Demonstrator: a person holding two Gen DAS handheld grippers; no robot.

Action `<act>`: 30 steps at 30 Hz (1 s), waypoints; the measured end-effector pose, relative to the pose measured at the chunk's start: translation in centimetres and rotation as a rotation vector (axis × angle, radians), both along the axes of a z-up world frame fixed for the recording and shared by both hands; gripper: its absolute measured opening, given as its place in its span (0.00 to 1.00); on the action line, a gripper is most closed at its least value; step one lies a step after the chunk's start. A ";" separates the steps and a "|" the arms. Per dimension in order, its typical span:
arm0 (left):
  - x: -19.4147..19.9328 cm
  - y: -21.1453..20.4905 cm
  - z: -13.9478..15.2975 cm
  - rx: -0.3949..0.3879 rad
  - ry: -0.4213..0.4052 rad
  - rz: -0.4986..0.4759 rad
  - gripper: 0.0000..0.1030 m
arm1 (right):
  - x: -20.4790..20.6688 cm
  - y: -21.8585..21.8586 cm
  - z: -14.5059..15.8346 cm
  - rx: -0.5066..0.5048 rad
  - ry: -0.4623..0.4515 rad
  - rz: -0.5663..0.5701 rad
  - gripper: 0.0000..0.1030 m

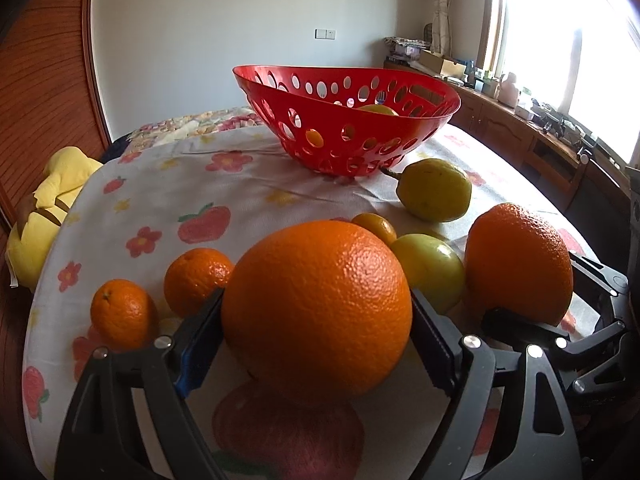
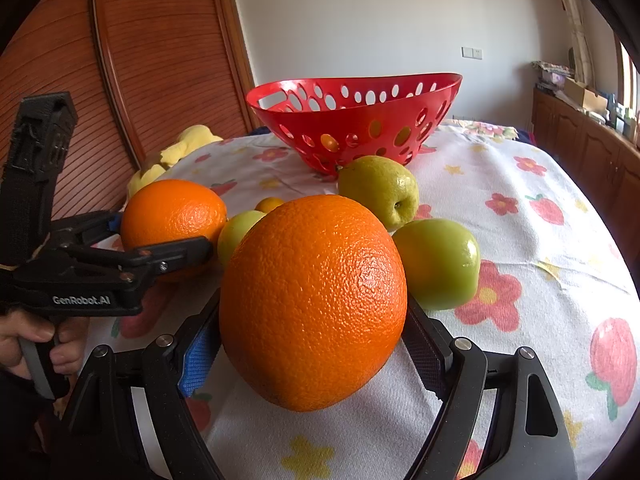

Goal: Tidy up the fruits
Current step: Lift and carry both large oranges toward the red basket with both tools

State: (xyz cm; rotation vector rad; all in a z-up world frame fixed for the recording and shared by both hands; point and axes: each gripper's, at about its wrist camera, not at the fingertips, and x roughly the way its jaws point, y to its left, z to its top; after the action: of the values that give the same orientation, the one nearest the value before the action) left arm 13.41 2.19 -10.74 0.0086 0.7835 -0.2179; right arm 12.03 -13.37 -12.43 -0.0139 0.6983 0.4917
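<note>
A big orange rests on the flowered cloth between the fingers of my left gripper; its pads stand right beside the peel and I see no squeeze. The right wrist view shows that gripper from the side, straddling this orange. My right gripper is shut on a second big orange, also seen to the right in the left wrist view. Behind stands a red perforated basket with a yellow-green fruit inside.
Loose on the cloth lie a pear, two green apples, a kumquat and two small oranges. A yellow plush toy sits at the left edge by a wooden door. A hand holds the left gripper's handle.
</note>
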 end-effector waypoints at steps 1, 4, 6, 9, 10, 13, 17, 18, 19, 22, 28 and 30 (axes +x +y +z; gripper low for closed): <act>0.0 0.0 0.0 -0.001 0.001 0.000 0.83 | 0.0 0.0 0.0 -0.001 0.000 0.000 0.81; 0.1 0.0 0.1 -0.001 0.006 -0.001 0.83 | 0.0 0.1 0.0 -0.002 0.000 0.000 0.81; 0.2 0.0 0.1 -0.002 0.006 -0.002 0.83 | 0.0 0.1 0.0 -0.002 -0.001 0.000 0.81; -0.1 0.2 0.0 -0.010 -0.006 -0.003 0.81 | 0.0 0.0 0.0 -0.001 0.000 0.000 0.81; -0.2 0.2 0.0 -0.013 -0.010 -0.002 0.81 | 0.0 0.1 0.0 -0.001 0.000 0.000 0.81; -0.7 0.4 0.1 -0.027 -0.023 -0.006 0.80 | 0.0 0.1 0.0 -0.001 -0.001 0.000 0.81; -1.5 0.5 0.9 -0.055 -0.039 -0.012 0.80 | 0.0 0.1 0.0 -0.002 -0.003 0.000 0.81; -1.8 0.5 1.1 -0.059 -0.044 -0.014 0.80 | 0.0 0.1 0.0 -0.003 -0.003 0.000 0.81; -2.0 0.5 1.4 -0.061 -0.050 -0.015 0.80 | 0.0 0.1 0.0 -0.003 -0.003 0.000 0.81; -2.5 0.5 2.1 -0.060 -0.068 -0.017 0.80 | 0.0 0.1 0.0 -0.003 -0.003 0.000 0.81; -3.0 0.7 3.2 -0.066 -0.090 -0.019 0.80 | -0.2 0.4 0.1 -0.024 -0.018 -0.003 0.81; -3.0 0.8 3.3 -0.067 -0.094 -0.018 0.80 | -0.3 0.6 0.1 -0.040 -0.025 -0.002 0.80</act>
State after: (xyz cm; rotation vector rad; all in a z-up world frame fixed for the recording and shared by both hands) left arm 10.41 2.95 -7.42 -0.0371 0.6821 -0.2588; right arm 11.70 -12.76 -12.30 -0.0570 0.6834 0.4750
